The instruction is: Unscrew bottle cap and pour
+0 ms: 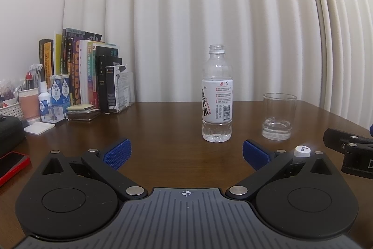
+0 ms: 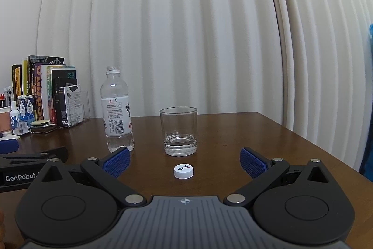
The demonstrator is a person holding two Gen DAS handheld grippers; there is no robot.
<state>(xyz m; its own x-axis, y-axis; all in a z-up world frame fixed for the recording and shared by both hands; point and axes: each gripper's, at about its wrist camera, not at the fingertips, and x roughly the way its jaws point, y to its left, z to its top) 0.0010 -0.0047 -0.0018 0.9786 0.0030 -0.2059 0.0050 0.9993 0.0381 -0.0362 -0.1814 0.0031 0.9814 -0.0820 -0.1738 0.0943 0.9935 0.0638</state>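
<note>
Your left gripper has its fingers spread, holding nothing; bottle stands uncapped at 12 o'clock on the tabletop. Glass at your right gripper's 12, cap lying between its spread fingers. Unscrewing looks done; little water shows in the bottle. Next: grip the bottle and tip toward the glass.
</note>
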